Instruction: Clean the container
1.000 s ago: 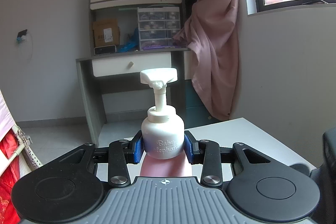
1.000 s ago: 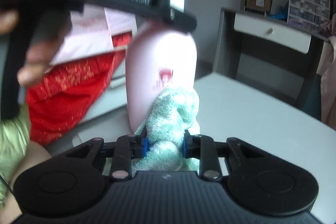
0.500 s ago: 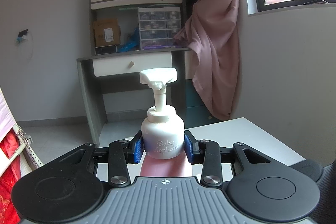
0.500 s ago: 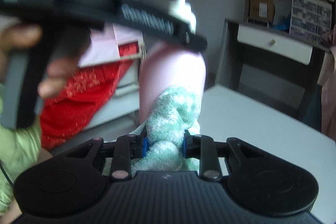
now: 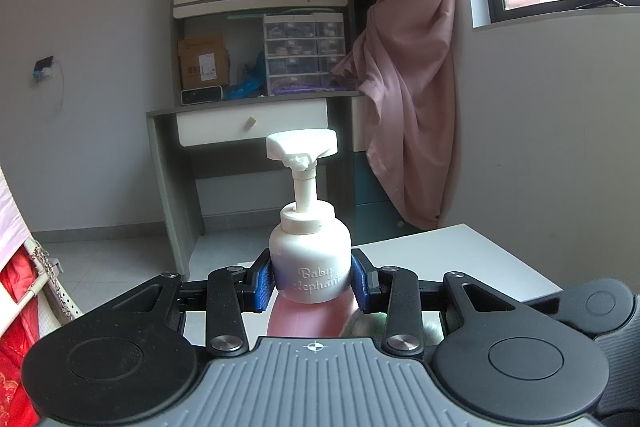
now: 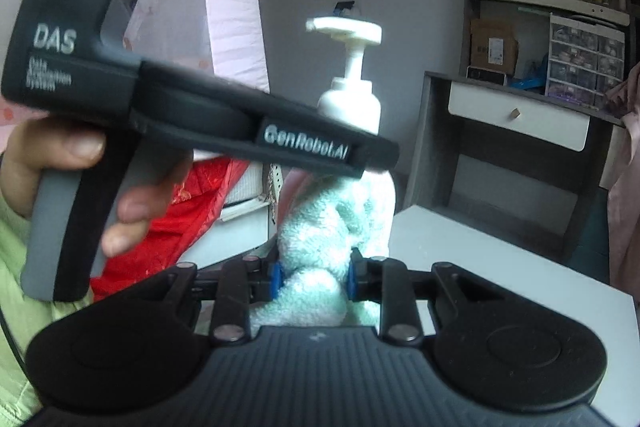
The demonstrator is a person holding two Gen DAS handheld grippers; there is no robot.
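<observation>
A pink pump bottle (image 5: 309,267) with a white cap marked "Baby elephant" and a white pump head stands upright in my left gripper (image 5: 311,281), which is shut on its neck. The bottle also shows in the right wrist view (image 6: 349,107), held above the white table (image 6: 500,267). My right gripper (image 6: 313,274) is shut on a pale green towel (image 6: 332,227), which presses against the bottle's pink body below the left gripper's body (image 6: 200,115). A bit of towel shows in the left wrist view (image 5: 360,323).
A grey desk with a white drawer (image 5: 252,125) and cluttered shelves stand behind. A pink curtain (image 5: 408,67) hangs by the window. Red cloth (image 6: 192,211) lies left of the table. A hand (image 6: 60,163) holds the left gripper.
The right gripper has dropped lower relative to the bottle, with the towel sliding down its pink body. The left gripper still holds the bottle in place.
</observation>
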